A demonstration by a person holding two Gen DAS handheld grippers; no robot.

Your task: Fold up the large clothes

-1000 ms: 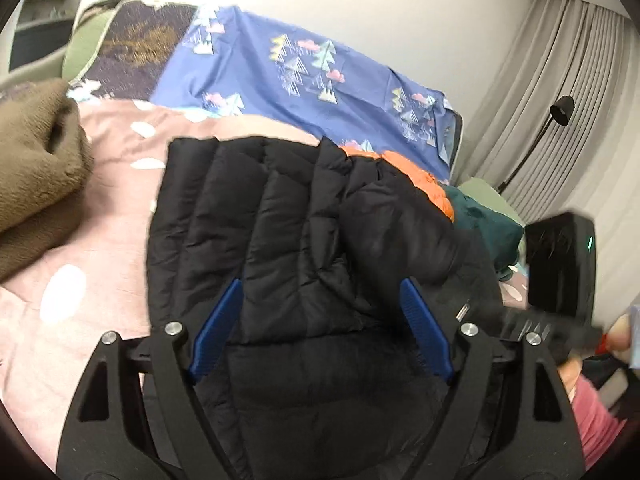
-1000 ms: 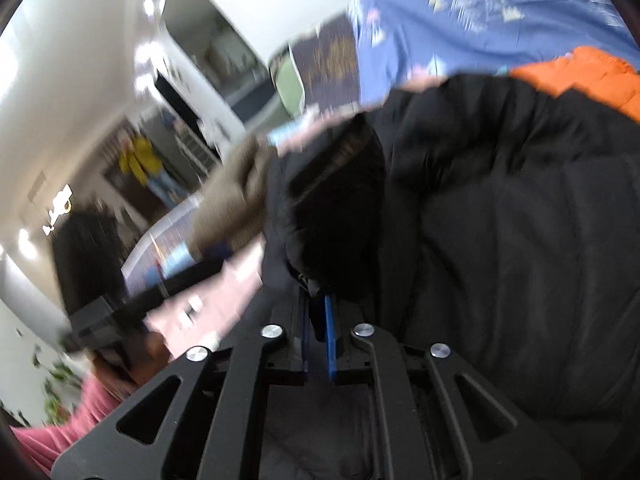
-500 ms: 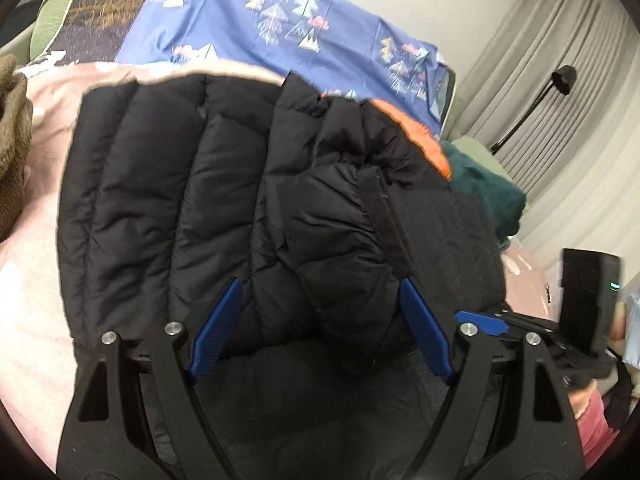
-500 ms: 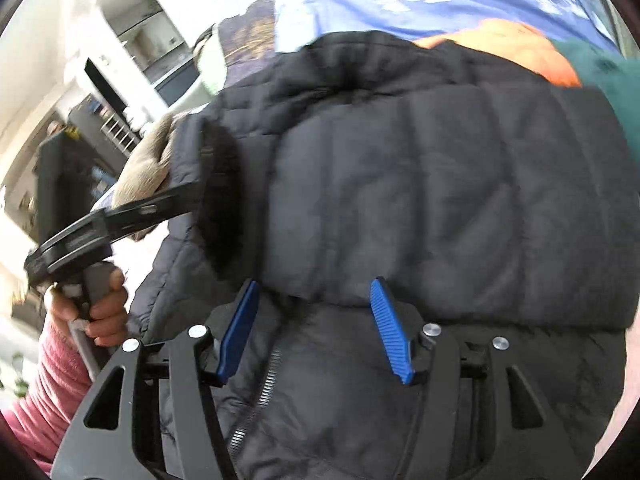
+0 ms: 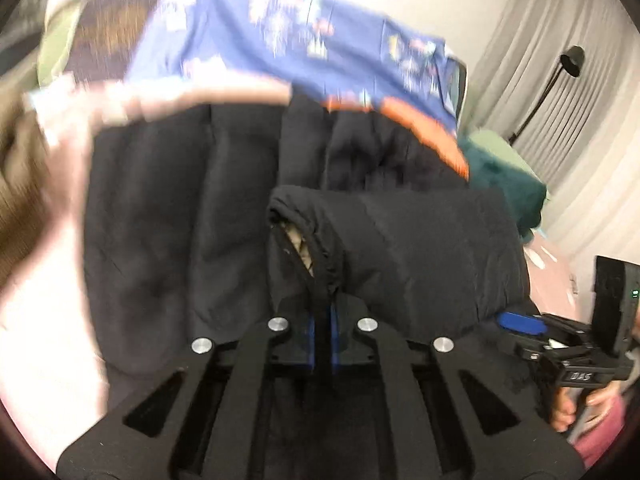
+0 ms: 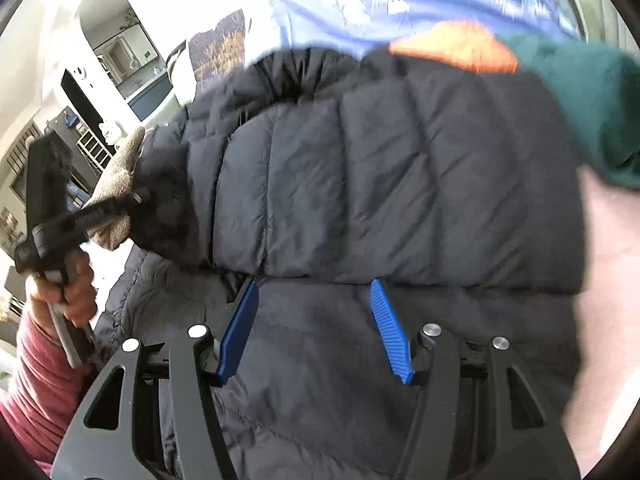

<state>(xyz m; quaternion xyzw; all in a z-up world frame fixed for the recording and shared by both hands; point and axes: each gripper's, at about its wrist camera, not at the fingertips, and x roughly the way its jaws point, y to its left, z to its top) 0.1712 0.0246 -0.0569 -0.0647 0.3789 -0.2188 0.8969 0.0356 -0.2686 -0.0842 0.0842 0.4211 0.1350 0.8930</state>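
A black quilted puffer jacket [image 5: 172,216] lies spread on the pink bedspread [image 5: 44,320]. My left gripper [image 5: 323,312] is shut on the cuff of the jacket's sleeve [image 5: 400,248], which lies folded across the jacket's body. In the right wrist view the jacket [image 6: 380,184] fills the middle, with the sleeve laid over it. My right gripper [image 6: 314,300] is open, its blue pads [image 6: 240,328] just above the jacket's lower part, holding nothing. The left gripper [image 6: 132,200] shows at the left in that view, in a hand.
An orange garment [image 5: 432,132] and a dark green one [image 5: 508,184] lie behind the jacket at the right. A blue patterned cover [image 5: 304,52] is at the back. A brown fleece [image 5: 16,184] lies at the left. Curtains and a floor lamp [image 5: 568,60] stand at the right.
My left gripper has closed on the sleeve cuff. My right gripper let go of the sleeve about half a second ago and stays open over the jacket.
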